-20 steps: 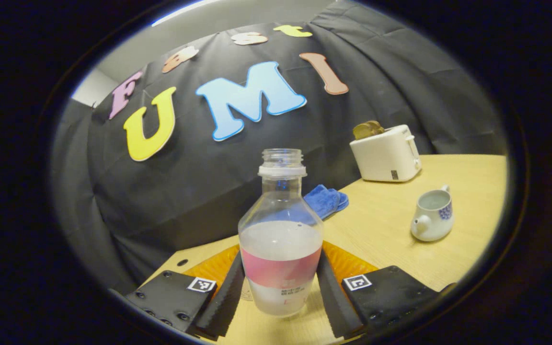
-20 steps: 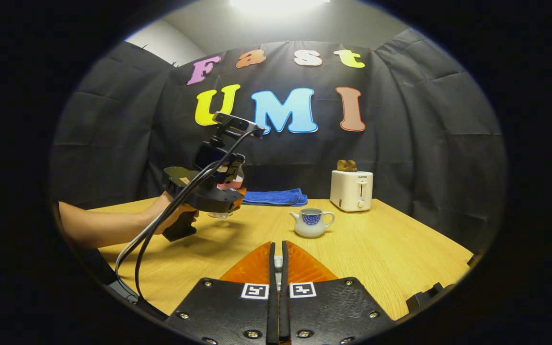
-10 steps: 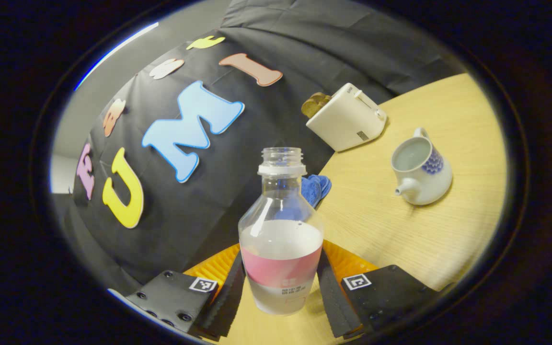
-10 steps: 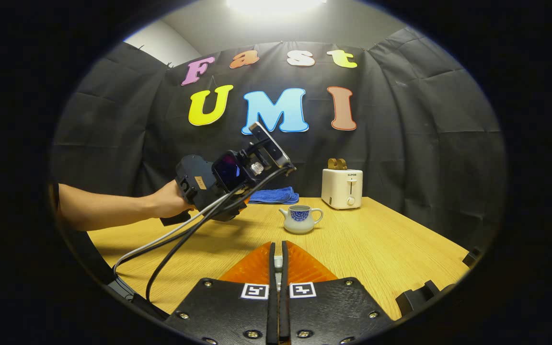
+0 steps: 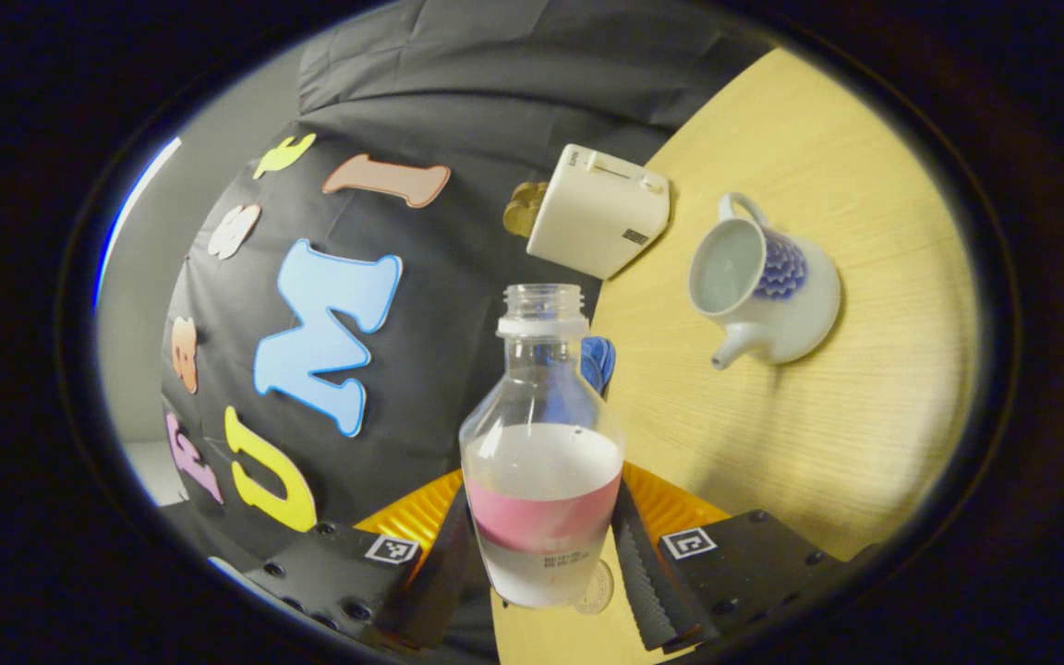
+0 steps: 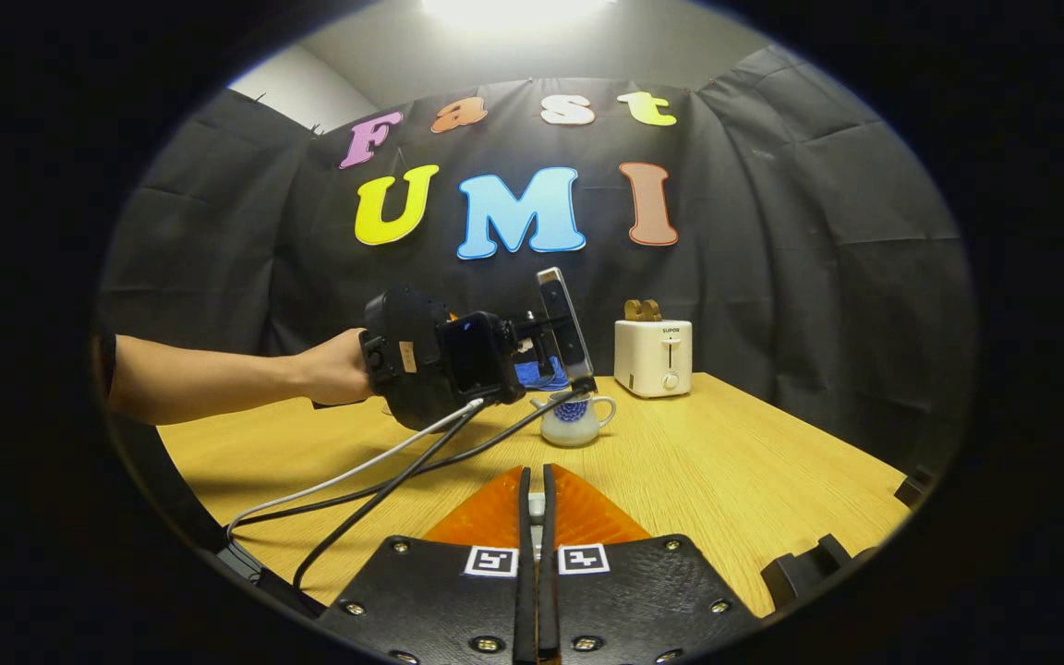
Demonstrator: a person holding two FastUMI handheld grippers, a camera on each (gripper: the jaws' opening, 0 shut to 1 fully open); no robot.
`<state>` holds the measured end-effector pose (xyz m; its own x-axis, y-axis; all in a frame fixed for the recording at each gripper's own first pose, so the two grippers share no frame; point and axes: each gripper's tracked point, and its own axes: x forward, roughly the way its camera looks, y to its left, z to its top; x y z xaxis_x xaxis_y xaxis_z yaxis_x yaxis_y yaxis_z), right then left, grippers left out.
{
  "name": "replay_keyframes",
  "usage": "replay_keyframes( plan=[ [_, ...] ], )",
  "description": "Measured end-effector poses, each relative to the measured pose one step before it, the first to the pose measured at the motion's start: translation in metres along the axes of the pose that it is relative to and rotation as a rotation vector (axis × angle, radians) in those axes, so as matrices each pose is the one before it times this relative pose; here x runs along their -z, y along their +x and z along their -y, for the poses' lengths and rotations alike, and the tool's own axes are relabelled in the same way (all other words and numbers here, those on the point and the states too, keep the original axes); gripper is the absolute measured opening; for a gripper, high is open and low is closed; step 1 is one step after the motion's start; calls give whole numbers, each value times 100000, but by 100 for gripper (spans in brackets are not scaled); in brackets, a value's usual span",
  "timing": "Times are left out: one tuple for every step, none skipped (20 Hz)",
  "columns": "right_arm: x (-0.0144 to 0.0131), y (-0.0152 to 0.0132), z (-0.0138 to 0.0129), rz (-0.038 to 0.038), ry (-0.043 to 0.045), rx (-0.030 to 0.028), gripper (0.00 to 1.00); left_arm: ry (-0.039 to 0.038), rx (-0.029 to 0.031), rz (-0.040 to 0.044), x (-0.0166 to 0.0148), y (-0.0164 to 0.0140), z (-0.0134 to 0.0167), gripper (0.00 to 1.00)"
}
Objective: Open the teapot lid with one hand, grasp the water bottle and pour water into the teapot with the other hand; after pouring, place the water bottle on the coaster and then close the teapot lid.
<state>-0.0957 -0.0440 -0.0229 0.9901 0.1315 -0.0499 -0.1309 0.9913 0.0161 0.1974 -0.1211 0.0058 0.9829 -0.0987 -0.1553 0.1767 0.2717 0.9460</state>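
My left gripper (image 5: pixel 541 517) is shut on a clear, uncapped water bottle (image 5: pixel 541 397) with a pink label, about half full. The gripper is rolled over sideways, so the table stands steeply in the left gripper view. The white teapot (image 5: pixel 763 286) with a blue pattern stands lidless up and to the right of the bottle's mouth. In the right gripper view a hand holds the left gripper (image 6: pixel 458 369) just left of the teapot (image 6: pixel 574 420). My right gripper (image 6: pixel 537 503) hangs shut over the table's near side, with a small pale bit of the teapot lid (image 6: pixel 537 507) between its fingers.
A white toaster (image 5: pixel 597 211) with bread in it stands at the back by the black cloth wall, also in the right gripper view (image 6: pixel 652 358). A blue cloth (image 5: pixel 598 356) lies behind the bottle. Cables (image 6: pixel 384 471) trail from the left gripper across the wooden table (image 6: pixel 726 480).
The left gripper has rolled further sideways with the bottle and moved right toward the teapot, which now looks larger and nearer. The right gripper has stayed shut and nearly still.
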Motion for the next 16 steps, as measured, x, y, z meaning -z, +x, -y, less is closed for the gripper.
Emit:
replay_keyframes(
  plan=[
    [86, 23, 30, -92, 246, -68, 1, 2470, 169, -192, -125, 17, 177, 87],
    [-34, -69, 67, 34, 172, 93, 1, 1530, 400, 256, -290, 110, 217, 87],
    [51, 10, 73, -82, 59, 158, 1, 1651, 522, -141, -83, 49, 65, 87],
    [21, -35, 127, -65, 117, 205, 1, 2014, -163, -86, -77, 96, 2, 87],
    [24, 21, 55, -76, 117, 82, 1, 2604, -291, -415, -116, 59, 15, 87],
    [40, 2, 59, -219, 44, 87, 1, 2849, -314, -435, -172, 64, 34, 87],
    [82, 34, 30, -67, 190, 14, 1, 1963, -30, -380, 35, -46, 26, 87],
    [10, -6, 75, 81, 188, -9, 1, 2946, 926, -340, -143, 88, 300, 87],
    [3, 28, -6, -123, 31, -28, 1, 2058, 467, -118, -131, 48, 87, 87],
    [-2, -3, 12, 99, 134, -63, 1, 2794, -70, -48, -158, 29, -129, 87],
    [-44, -29, 52, 114, 41, 53, 1, 1882, 662, -92, -23, 51, 103, 87],
    [-6, -16, 47, 151, 142, 77, 2, 1492, 1129, -144, -141, 179, 111, 87],
    [46, -23, 71, 33, 56, 153, 2, 1645, 1328, -410, 93, 182, 96, 87],
    [-34, -29, 91, -21, -34, 199, 2, 1629, 551, -390, -62, 98, 87, 87],
    [39, -51, 87, -18, 75, 173, 2, 1337, 124, -148, -59, -55, -46, 87],
    [0, 15, 61, -21, 121, 103, 2, 1006, 122, -9, -68, -55, 1, 87]
  ],
)
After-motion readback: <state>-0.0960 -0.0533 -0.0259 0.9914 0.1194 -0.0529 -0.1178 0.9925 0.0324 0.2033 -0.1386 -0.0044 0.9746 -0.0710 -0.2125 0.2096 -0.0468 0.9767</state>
